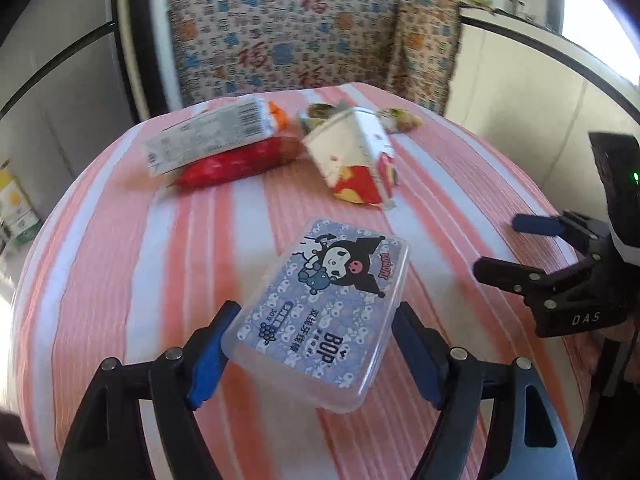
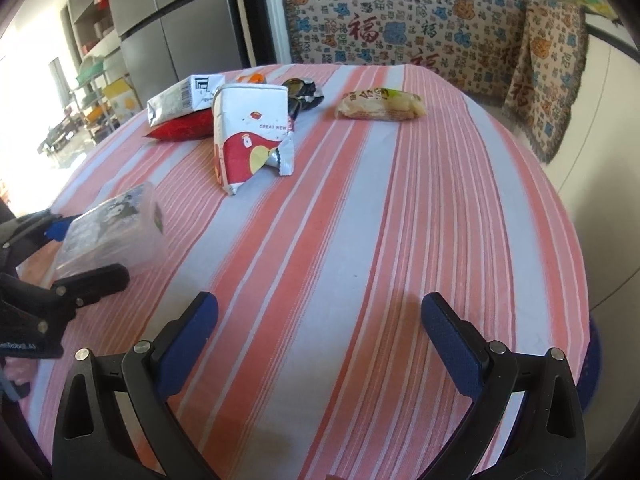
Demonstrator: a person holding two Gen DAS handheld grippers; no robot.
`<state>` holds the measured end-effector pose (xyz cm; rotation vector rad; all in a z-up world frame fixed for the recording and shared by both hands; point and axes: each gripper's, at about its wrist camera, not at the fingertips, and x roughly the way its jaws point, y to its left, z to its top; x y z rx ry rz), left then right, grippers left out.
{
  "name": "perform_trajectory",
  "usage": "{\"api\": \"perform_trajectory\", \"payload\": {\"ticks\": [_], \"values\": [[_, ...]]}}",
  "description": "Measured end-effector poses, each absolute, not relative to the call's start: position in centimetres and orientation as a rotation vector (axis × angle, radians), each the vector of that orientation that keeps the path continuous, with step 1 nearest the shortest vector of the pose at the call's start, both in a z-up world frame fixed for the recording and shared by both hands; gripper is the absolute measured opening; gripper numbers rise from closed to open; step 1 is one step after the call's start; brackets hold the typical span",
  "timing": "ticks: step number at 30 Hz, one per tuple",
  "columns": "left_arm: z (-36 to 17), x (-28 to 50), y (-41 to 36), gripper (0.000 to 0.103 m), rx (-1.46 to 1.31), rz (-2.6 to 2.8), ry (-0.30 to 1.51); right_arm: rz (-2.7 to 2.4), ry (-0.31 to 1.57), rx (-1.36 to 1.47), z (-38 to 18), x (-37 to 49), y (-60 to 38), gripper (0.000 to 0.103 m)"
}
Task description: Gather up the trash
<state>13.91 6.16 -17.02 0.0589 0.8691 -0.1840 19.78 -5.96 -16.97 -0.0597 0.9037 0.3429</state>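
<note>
A clear plastic floss box (image 1: 320, 316) with a cartoon label lies on the pink striped tablecloth (image 1: 120, 264). My left gripper (image 1: 312, 340) has it between its blue pads, and both pads touch its sides. The right wrist view shows the same box (image 2: 116, 228) in the left gripper (image 2: 80, 256) at the left edge. My right gripper (image 2: 320, 320) stands open over bare cloth, with nothing between its fingers; it also shows as the right gripper (image 1: 504, 246) at the table's right. Further back lie a white and red snack bag (image 2: 248, 136), a white carton (image 2: 180, 98) on a red packet (image 2: 184, 128), a dark wrapper (image 2: 302, 90) and a yellowish wrapped snack (image 2: 380, 106).
A cabinet draped in patterned cloth (image 2: 400, 20) stands behind the round table, with pots on top. A grey fridge (image 2: 172, 20) is at the back left, a white counter (image 1: 520, 92) at the right. The table's edge (image 2: 576, 240) curves close on the right.
</note>
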Motion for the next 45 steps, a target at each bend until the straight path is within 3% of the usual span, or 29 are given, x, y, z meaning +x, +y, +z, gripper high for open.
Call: {"api": "perform_trajectory", "payload": {"ticks": [13,15,16,17,21,30,33,35,41,45], "values": [[-18.2,13.8,9.1,0.082,-0.003,0.022,0.91,0.392,0.819,-0.246,-14.9,26.5,3.9,0.098],[-18.2,13.6,8.9,0.082,-0.001,0.022,0.911,0.37,0.822,-0.251,-15.3,27.3,3.8,0.087],[-18.3,13.6,8.8,0.082,-0.005,0.021,0.911,0.369,0.834,-0.236,-15.5,27.6,3.4,0.061],[-18.2,13.7,8.8,0.082,-0.007,0.02,0.91,0.378,0.841,-0.207,-15.6,27.6,2.8,0.051],[-18.3,13.8,8.7,0.082,-0.004,0.021,0.91,0.395,0.832,-0.138,-14.4,26.1,0.5,0.047],[-18.3,13.9,8.6,0.083,0.004,0.023,0.912,0.448,1.052,-0.136,-14.6,23.5,-5.8,0.051],[-18.4,14.1,8.4,0.087,0.008,0.015,0.918,0.43,1.054,-0.158,-15.0,22.9,-6.9,0.068],[-18.4,14.1,8.4,0.087,0.01,0.007,0.92,0.417,1.044,-0.132,-15.6,22.4,-7.1,0.088],[-18.3,12.7,9.3,0.088,0.084,-0.131,0.932,0.36,0.932,-0.147,-17.3,20.3,-5.7,0.101],[-18.3,11.7,10.2,0.088,0.098,-0.171,0.925,0.345,0.924,-0.131,-17.3,20.3,-5.7,0.102]]}}
